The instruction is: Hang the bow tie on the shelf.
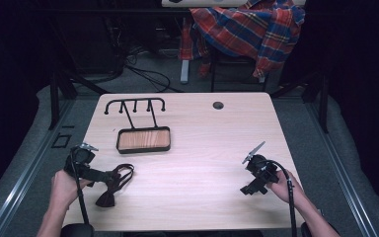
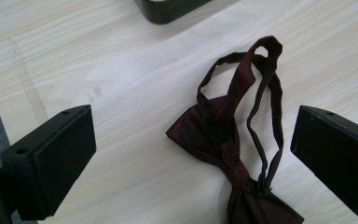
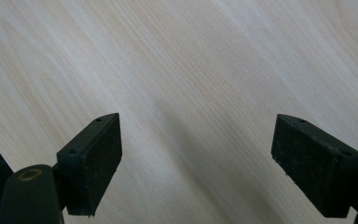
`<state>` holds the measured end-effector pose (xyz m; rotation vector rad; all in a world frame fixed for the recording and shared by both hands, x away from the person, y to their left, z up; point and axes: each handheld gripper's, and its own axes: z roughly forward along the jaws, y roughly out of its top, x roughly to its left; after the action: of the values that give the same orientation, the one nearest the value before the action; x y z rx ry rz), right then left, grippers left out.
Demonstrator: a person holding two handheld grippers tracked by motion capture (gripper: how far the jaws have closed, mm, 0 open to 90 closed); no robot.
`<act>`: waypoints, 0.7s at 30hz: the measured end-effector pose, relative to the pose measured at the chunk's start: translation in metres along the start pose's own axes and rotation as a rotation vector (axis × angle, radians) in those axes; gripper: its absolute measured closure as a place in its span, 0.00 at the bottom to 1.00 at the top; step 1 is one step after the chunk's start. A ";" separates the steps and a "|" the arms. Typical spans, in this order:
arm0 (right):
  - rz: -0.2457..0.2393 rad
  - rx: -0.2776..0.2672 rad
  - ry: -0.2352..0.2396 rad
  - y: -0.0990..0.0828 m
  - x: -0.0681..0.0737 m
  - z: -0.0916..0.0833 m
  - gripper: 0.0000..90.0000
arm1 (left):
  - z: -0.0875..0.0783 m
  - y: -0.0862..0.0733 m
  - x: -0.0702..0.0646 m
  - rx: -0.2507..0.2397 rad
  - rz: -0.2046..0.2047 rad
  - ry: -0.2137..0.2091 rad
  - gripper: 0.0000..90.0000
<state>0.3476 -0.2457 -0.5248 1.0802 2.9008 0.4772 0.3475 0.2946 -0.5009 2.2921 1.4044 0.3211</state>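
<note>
Maroon bow tie [image 2: 223,140] lies between the left gripper's [image 2: 191,158] spread jaws; closing could snag only its loose strap. Right gripper [image 3: 196,158] gapes, empty.

Wooden table [image 1: 202,148]: bow tie [image 1: 114,185], hook stand [image 1: 142,129].

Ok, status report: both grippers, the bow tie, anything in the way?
Left gripper open over the bow tie, not touching. Right gripper open above bare table. Bow tie flat, strap looped. Nothing blocking.

Dark maroon bow tie [image 2: 223,140]
</note>
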 end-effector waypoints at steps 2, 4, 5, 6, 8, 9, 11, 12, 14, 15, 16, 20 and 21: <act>0.010 -0.019 0.016 0.000 -0.001 -0.001 0.17 | 0.003 0.003 0.001 0.001 -0.001 -0.006 0.00; 0.001 -0.006 0.020 0.001 0.000 0.000 0.18 | 0.005 0.008 0.001 0.001 0.002 -0.007 0.00; 0.004 -0.011 0.011 0.001 0.001 0.000 0.18 | 0.006 0.009 0.000 0.001 0.003 -0.009 0.00; 0.007 -0.021 0.018 0.001 0.001 0.000 0.18 | 0.006 0.011 -0.001 -0.005 0.003 -0.008 0.00; -0.015 0.001 0.004 0.002 0.001 -0.001 0.17 | 0.005 0.014 -0.002 -0.015 0.006 -0.009 0.00; -0.008 -0.006 0.016 0.002 0.002 0.000 0.18 | 0.005 0.016 -0.003 -0.018 0.012 -0.009 0.00; -0.018 -0.001 0.015 0.002 0.003 0.000 0.18 | 0.005 0.017 -0.004 -0.019 0.010 -0.009 0.00; -0.029 0.010 0.020 0.003 0.002 -0.001 0.17 | 0.006 0.018 -0.003 -0.024 0.011 -0.009 0.00; -0.011 -0.004 0.013 0.002 0.003 0.000 0.18 | 0.007 0.020 -0.003 -0.021 0.013 -0.008 0.00; -0.010 -0.006 0.012 0.002 0.003 0.000 0.17 | 0.007 0.022 -0.003 -0.026 0.010 -0.010 0.00; -0.015 -0.003 0.019 0.003 0.003 0.000 0.17 | 0.007 0.023 -0.003 -0.030 0.012 -0.012 0.00; -0.018 0.010 0.005 0.003 0.002 0.000 0.18 | 0.007 0.031 -0.005 -0.046 0.029 -0.013 0.00; -0.008 -0.002 0.012 0.002 0.001 0.000 0.18 | 0.010 0.034 -0.005 -0.046 0.033 -0.013 0.00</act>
<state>0.3478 -0.2437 -0.5243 1.0689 2.9130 0.4874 0.3761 0.2748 -0.4935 2.2780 1.3405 0.3439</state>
